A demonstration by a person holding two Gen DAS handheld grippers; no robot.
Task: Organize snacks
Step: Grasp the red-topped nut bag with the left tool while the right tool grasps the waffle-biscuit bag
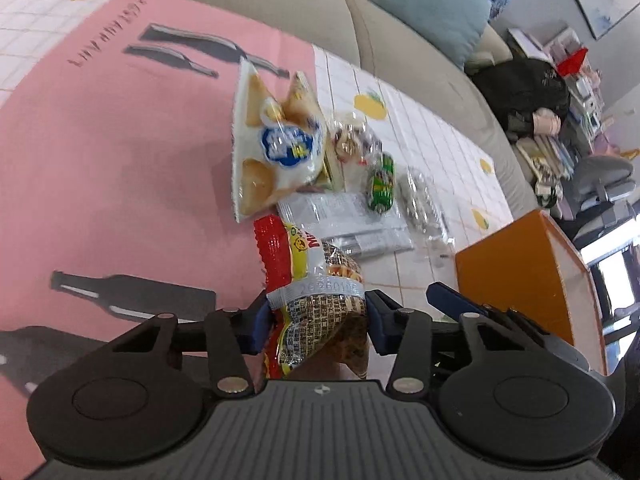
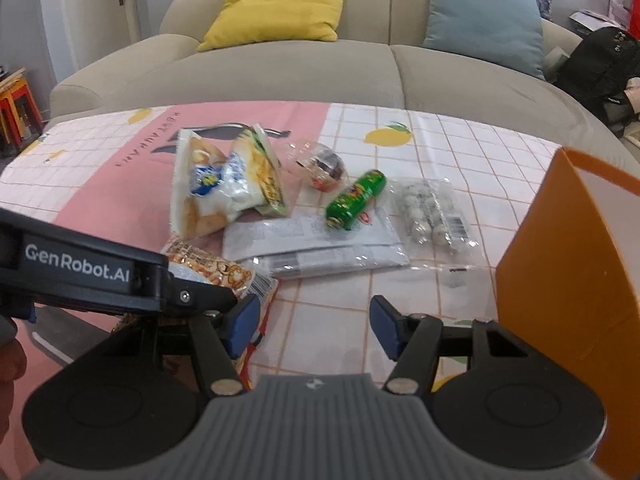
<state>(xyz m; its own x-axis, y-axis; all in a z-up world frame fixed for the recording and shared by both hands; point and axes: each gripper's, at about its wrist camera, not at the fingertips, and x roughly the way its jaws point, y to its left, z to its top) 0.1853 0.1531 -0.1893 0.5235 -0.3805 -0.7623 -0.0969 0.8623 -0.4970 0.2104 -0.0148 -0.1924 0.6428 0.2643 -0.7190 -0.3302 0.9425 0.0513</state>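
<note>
Sofa (image 2: 280, 68) far, w/ yellow cushion (image 2: 276, 4) in right-wrist view only. Orange box (image 2: 560, 264) at right on surface (image 2: 460, 152). Snack pile (image 2: 280, 208) mid-surface. Left gripper (image 1: 318, 320) fingers clamp red-yellow snack packet (image 1: 316, 300), near left. Right gripper (image 2: 314, 328) fingers apart, empty, over bare cloth.

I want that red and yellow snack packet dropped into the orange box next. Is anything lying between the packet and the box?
Nothing visible lies between them. The red and yellow snack packet sits in the left gripper, and only bare tablecloth and the open right gripper separate it from the orange box.
</note>
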